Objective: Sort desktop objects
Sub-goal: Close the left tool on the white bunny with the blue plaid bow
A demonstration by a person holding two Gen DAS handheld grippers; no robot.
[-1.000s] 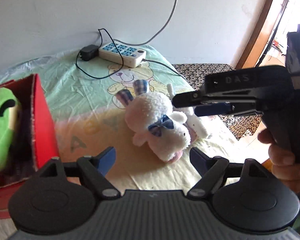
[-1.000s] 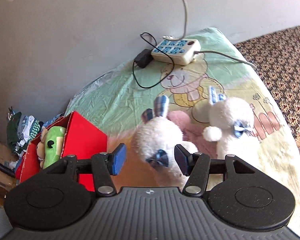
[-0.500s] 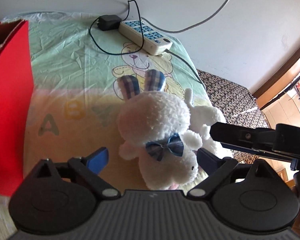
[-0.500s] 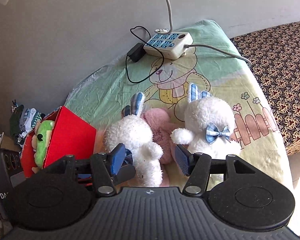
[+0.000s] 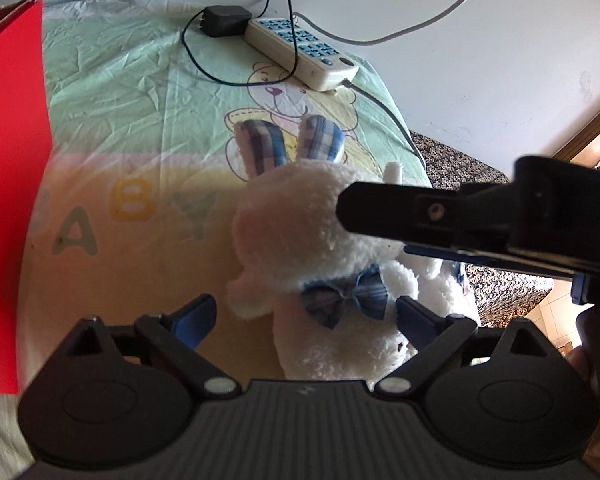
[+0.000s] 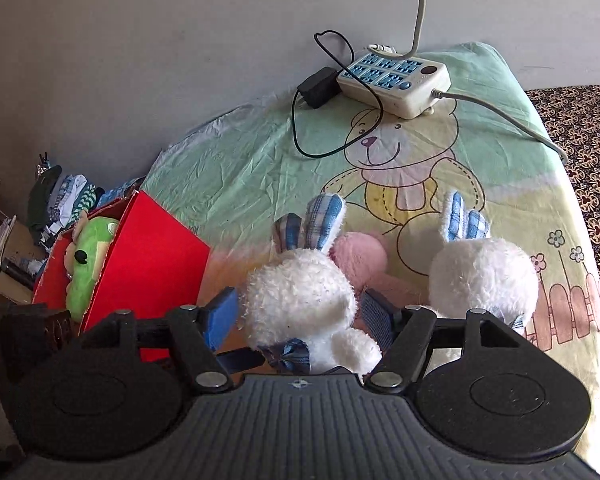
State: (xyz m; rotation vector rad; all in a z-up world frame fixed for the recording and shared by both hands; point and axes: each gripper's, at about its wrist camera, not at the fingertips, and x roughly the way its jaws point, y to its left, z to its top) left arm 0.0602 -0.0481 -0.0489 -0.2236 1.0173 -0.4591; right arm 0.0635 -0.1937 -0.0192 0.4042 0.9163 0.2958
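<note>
Since 0.5 s ago both grippers are closer to the near bunny (image 6: 300, 292); the right gripper (image 6: 298, 318) now straddles its head, jaws wide, pads beside the fur but gripping nothing. Left gripper (image 5: 306, 320) is wide open around its bow tie, empty. Only the right view shows the second bunny (image 6: 482, 276), pink plush (image 6: 360, 256) between them, and green toy (image 6: 86, 264) in the red box (image 6: 152, 256). Bunnies: white, plaid ears, lying on the sheet (image 6: 240, 160) near the power strip (image 6: 396, 78).
</note>
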